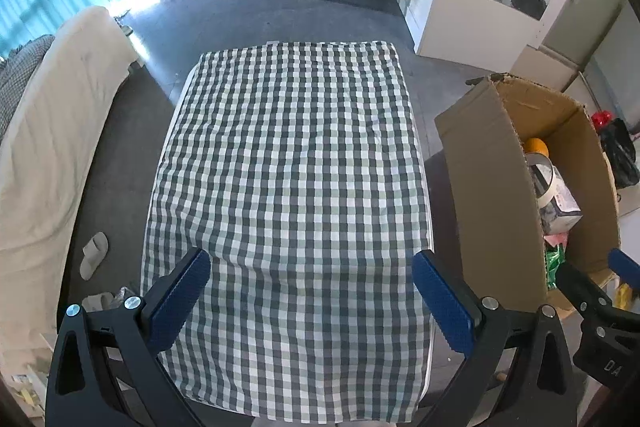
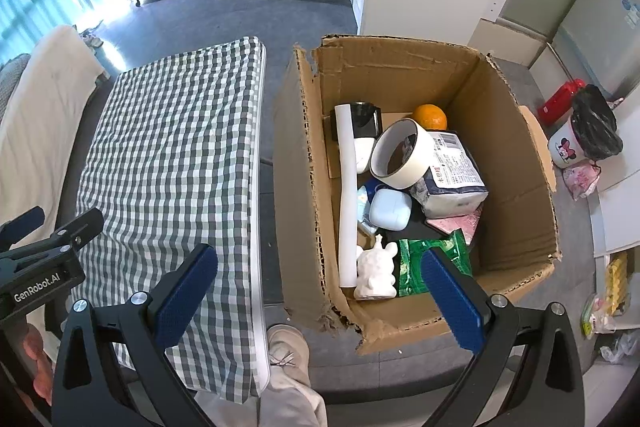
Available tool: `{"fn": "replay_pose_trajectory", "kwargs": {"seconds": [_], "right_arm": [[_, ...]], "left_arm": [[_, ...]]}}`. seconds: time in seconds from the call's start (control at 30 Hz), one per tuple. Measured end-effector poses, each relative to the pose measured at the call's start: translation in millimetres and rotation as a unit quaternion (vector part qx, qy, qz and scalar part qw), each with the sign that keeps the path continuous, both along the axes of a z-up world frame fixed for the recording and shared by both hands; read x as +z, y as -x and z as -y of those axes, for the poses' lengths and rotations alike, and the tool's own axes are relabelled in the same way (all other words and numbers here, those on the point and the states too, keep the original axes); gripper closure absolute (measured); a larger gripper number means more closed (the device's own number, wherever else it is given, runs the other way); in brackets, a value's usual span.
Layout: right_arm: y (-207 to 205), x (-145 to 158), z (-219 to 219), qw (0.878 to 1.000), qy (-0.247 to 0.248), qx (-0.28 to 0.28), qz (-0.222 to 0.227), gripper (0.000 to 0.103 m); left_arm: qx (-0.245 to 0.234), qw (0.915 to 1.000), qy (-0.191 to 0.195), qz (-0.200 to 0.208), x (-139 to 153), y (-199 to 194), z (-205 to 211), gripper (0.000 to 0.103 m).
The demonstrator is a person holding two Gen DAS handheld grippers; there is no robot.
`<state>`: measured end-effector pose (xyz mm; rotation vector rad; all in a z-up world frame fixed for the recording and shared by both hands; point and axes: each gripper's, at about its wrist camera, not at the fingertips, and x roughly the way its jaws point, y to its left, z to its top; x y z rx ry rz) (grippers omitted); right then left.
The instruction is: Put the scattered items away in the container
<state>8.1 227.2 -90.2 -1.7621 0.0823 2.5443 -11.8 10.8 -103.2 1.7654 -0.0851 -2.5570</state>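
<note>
I have both tongs spread wide and empty — the left gripper (image 1: 310, 297) hangs over the checked tablecloth (image 1: 288, 155), the right gripper (image 2: 320, 291) over the near edge of the cardboard box (image 2: 516, 163) beside the table. The scattered items lie inside the box: tape roll (image 2: 402, 153), orange (image 2: 430, 117), white tube (image 2: 347, 195), white figurine (image 2: 376, 271) (upright), green packet (image 2: 416, 267).
</note>
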Motion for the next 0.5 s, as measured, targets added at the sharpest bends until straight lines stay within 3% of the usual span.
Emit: {"fn": "replay_pose_trajectory", "kwargs": {"seconds": [0.5], "right_arm": [[-1.9,-1.0,-2.9,1.000,0.002,-0.003,0.001,0.001]], "left_arm": [[0.000,1.0000,0.001,0.009,-4.6,-0.9,-1.1,0.000]]}}
